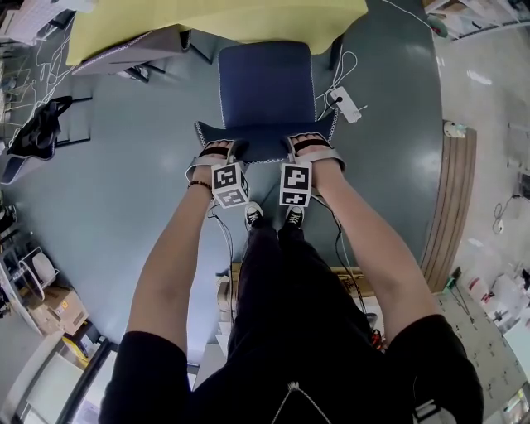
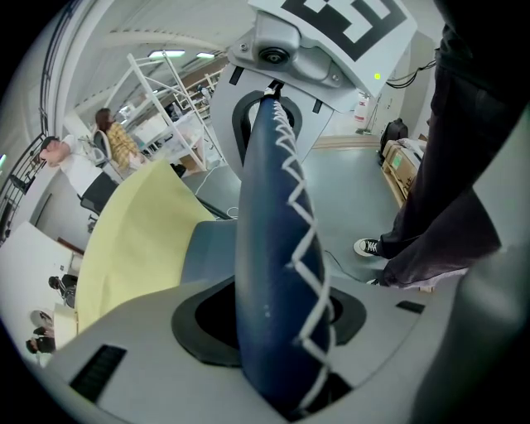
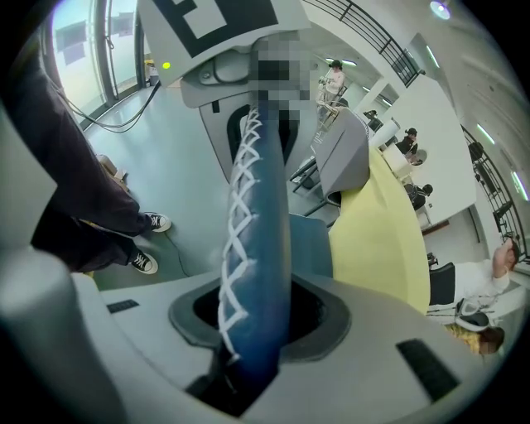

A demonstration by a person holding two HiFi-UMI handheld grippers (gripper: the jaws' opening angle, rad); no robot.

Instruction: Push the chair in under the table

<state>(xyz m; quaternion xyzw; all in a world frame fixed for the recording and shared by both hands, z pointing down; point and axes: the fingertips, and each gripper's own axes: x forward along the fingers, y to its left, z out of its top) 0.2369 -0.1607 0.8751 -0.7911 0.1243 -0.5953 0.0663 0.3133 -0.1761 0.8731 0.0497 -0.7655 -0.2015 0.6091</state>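
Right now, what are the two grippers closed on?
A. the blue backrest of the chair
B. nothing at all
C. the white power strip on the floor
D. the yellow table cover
A: the left gripper and the right gripper both clamp the top edge of the blue backrest, and its white stitching runs between the jaws in both gripper views.

Head view steeply down; both gripper views close along shared chair backrest [image 2: 273, 248].

Table [image 1: 215, 21] beyond both tools: cut off by head view's top edge, and it hides chair seat's [image 1: 265, 83] far edge. Chair back's [image 1: 265, 142] lower end drops out of sight btwn jaws of left tool [image 1: 222, 151] & right tool [image 1: 308, 149]. People [image 3: 411, 142] far past right tool: too small to tell.
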